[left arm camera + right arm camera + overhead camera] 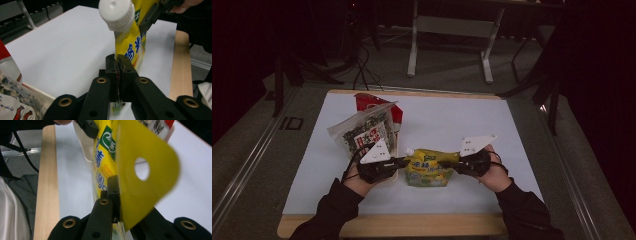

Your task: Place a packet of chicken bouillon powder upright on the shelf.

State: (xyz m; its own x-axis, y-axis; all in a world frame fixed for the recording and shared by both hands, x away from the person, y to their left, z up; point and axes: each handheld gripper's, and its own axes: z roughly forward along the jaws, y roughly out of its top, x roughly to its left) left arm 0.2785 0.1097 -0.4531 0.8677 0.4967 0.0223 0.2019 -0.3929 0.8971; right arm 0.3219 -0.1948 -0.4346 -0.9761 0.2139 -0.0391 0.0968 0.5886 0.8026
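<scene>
Basically both tongs, left [117, 65] and right [115, 185], clamp opposite edges of the yellow white-capped spout pouch [428, 169] just above the white counter [452, 120]; thin-edge grips could slip, dropping it.

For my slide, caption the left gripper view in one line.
Left tongs clamp the edge of a yellow spouted pouch with a white cap, held above the white table.
</scene>
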